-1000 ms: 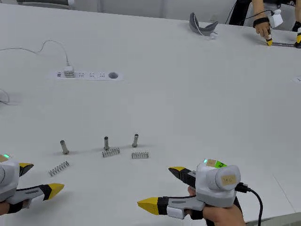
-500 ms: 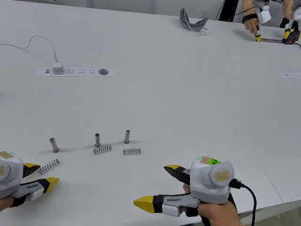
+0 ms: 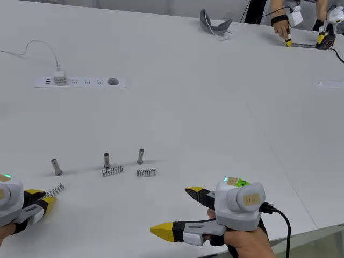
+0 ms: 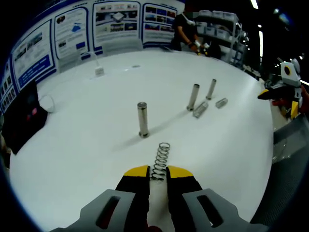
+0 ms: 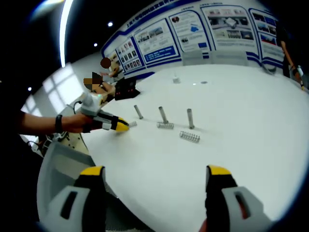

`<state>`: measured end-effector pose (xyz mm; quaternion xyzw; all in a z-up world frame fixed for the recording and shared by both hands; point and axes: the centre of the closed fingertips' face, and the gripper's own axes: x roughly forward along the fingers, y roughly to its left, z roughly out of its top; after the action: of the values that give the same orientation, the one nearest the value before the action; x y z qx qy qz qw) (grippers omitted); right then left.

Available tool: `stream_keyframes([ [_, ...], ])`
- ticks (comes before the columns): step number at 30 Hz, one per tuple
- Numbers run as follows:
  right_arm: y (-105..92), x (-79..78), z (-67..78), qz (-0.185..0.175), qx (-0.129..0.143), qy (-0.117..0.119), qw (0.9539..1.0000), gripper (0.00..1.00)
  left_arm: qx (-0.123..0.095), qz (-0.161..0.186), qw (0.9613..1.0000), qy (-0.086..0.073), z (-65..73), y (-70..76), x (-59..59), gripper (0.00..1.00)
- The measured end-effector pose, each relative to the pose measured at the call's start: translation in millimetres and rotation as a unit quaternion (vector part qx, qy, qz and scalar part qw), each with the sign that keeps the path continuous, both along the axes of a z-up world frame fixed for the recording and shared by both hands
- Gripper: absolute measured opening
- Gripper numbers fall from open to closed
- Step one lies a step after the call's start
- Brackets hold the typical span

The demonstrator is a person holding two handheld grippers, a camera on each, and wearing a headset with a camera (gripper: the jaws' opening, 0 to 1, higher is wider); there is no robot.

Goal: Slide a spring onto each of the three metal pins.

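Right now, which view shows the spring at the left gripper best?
The left gripper view: the spring lies close, coils clear, its end between the left gripper tips. The head view shows the spring small; the right gripper view, a faint speck.

power strip (image 3: pixel 80 82) and grey object (image 3: pixel 215 24) on white table (image 3: pixel 215 107)

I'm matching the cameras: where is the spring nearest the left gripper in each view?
Head view: spring, lower left, off the left gripper tips.
Left gripper view: bottom centre, at the jaw tips.
Right gripper view: left of centre.
Shared landmark: leftmost pin, just beyond it.
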<state>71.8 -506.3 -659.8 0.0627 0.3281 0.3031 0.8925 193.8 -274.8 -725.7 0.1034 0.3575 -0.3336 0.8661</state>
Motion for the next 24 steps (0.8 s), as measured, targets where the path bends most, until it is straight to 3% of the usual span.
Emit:
stream_keyframes([
  [8, -3.9, -4.7, -2.9, -0.004, 0.004, 0.006, 1.0, 0.86, 0.012, 0.004, 0.9999, 0.004, 1.1, -1.8, -5.5, 0.11],
  [15, 1.3, -3.0, -2.8, 0.001, 0.001, 0.005, 1.0, 0.86, -0.008, 0.024, 0.9994, 0.025, 0.2, -1.9, -10.6, 0.1],
  [24, 11.3, -2.5, -6.8, 0.015, 0.003, 0.011, 0.9998, 0.86, -0.017, 0.017, 0.9994, 0.026, 5.9, -3.2, -13.5, 0.1],
])
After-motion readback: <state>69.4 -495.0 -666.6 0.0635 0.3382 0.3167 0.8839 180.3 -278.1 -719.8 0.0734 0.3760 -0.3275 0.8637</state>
